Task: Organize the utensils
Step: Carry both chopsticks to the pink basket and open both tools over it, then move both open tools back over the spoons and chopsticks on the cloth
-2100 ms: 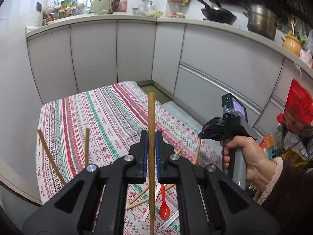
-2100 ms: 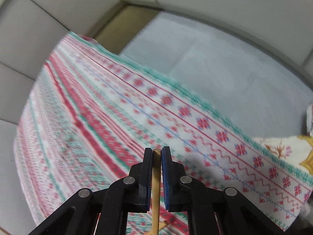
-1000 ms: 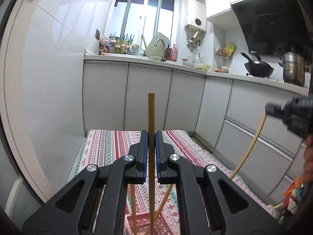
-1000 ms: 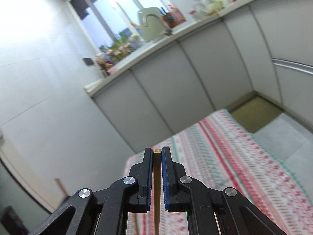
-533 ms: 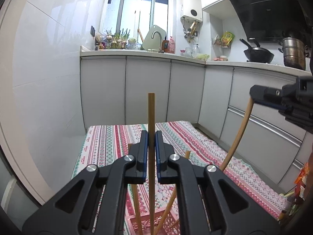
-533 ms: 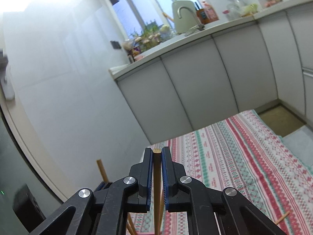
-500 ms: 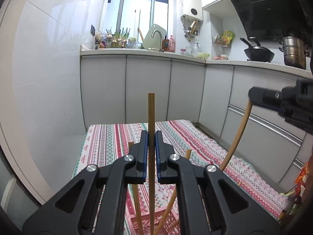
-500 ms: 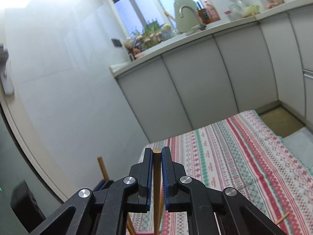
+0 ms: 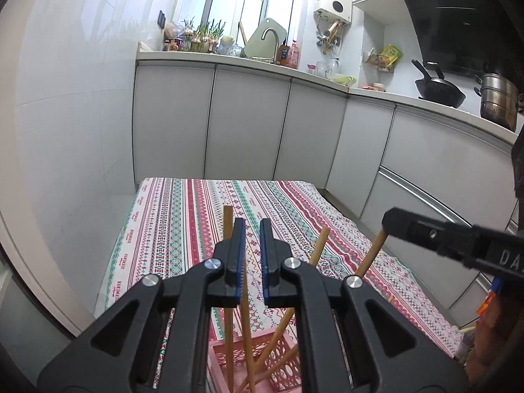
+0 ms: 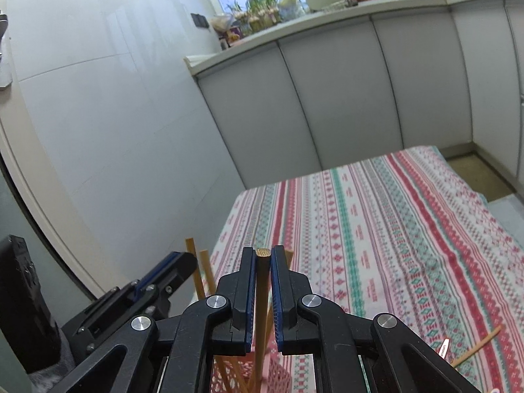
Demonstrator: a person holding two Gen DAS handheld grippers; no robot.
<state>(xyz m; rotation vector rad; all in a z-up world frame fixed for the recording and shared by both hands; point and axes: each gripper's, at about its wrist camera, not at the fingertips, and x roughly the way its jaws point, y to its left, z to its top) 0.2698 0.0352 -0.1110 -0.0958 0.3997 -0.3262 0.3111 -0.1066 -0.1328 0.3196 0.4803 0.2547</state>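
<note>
My left gripper (image 9: 252,229) is open and empty just above a pink perforated basket (image 9: 281,358). Several wooden chopsticks (image 9: 228,294) stand tilted in that basket. My right gripper (image 10: 262,255) is shut on a wooden chopstick (image 10: 261,311) that points down toward the basket (image 10: 278,378). In the left wrist view the right gripper (image 9: 402,226) comes in from the right and its chopstick (image 9: 371,253) slants down toward the basket. The left gripper also shows in the right wrist view (image 10: 170,270), at lower left.
A striped red, green and white tablecloth (image 9: 203,216) covers the table. A loose chopstick (image 10: 478,348) and a utensil tip (image 10: 443,347) lie on the cloth at right. Grey cabinets (image 9: 249,124) stand behind, and a white wall (image 9: 65,131) at left.
My left gripper has opened and the chopstick it held now stands in the basket. My right gripper has come lower and closer to the basket with its chopstick.
</note>
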